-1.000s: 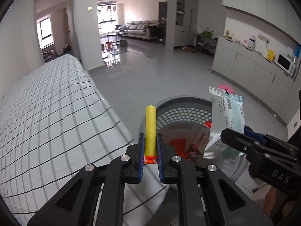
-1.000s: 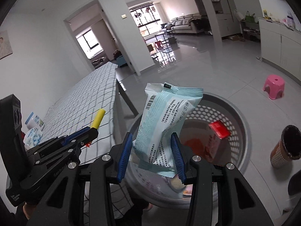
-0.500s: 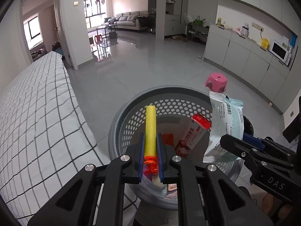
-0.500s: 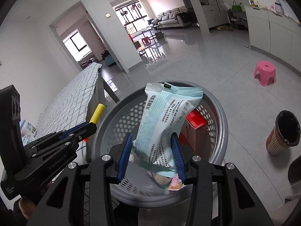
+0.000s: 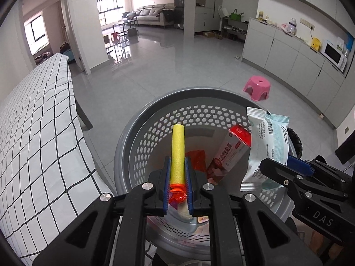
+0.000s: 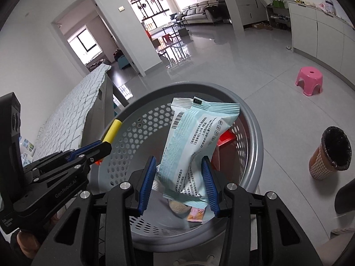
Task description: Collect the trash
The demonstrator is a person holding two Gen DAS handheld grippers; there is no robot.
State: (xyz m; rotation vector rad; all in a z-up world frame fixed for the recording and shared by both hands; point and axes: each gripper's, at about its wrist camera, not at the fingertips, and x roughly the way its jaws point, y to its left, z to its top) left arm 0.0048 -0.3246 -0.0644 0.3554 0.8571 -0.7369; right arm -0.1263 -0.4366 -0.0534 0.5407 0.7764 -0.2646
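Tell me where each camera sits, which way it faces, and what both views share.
Left wrist: on the left gripper, looking down into the grey basket; its fingers clamp a yellow foam dart.
Right wrist: on the right gripper, above the basket; its fingers hold a pale blue packet.
Shared: basket, pink stool, each other's gripper.

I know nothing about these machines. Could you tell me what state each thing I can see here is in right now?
left gripper: shut on the yellow foam dart, above the basket.
right gripper: shut on the pale blue packet, upright over the basket.
grey basket: upright, open-topped, trash inside.
red-capped box: leaning inside the basket.
small bin: upright, black-lined.
pink stool: standing upright.
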